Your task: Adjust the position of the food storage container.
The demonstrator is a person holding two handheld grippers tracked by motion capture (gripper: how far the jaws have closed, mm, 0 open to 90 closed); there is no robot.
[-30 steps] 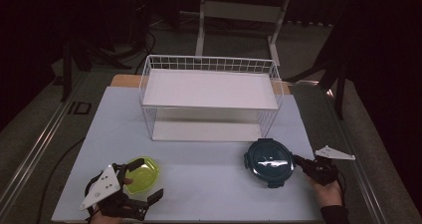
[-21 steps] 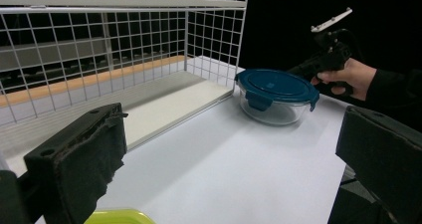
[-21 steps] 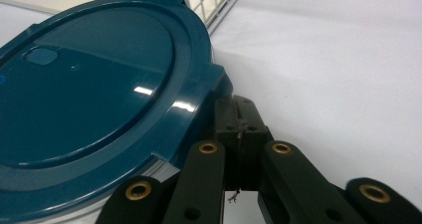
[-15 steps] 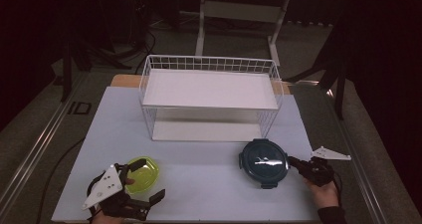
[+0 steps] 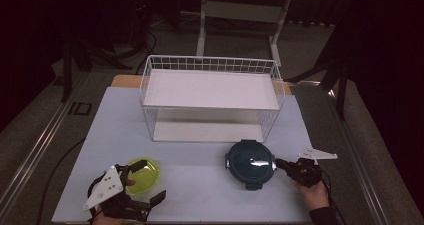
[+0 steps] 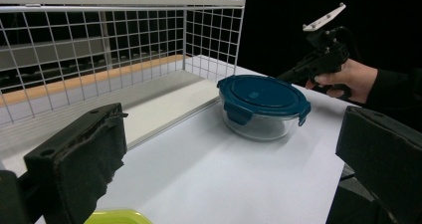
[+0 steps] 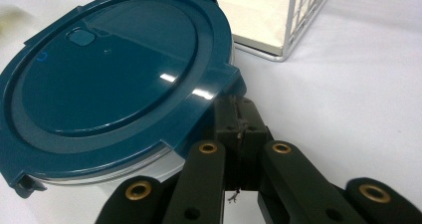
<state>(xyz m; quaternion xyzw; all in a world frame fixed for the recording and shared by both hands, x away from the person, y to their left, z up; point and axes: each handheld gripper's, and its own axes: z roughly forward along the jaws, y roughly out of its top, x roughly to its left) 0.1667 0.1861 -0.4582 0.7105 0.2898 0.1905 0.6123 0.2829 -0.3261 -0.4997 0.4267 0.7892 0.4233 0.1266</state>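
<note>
At the bottom right of the high view, the right gripper (image 5: 281,163) has its jaws clenched together, empty, with the tips against the right rim of the blue-lidded glass container (image 5: 250,162). Compared with a second ago, this gripper and the container have both slid leftward across the white table (image 5: 200,185). My guess is that the shut jaws are nudging the container along rather than lifting it, perhaps toward the wire shelf rack (image 5: 210,97) behind it.

At bottom left, the left gripper (image 5: 145,205) has stayed put with its jaws spread wide and nothing between them, just beside the yellow-green bowl (image 5: 144,174).

From the right gripper view, the lid hides whatever is inside, and the exact contact point under the lid's lip is hard to make out. The left gripper view cuts the bowl to a sliver at the bottom edge. Beyond the rack, the dark room gives little detail.
</note>
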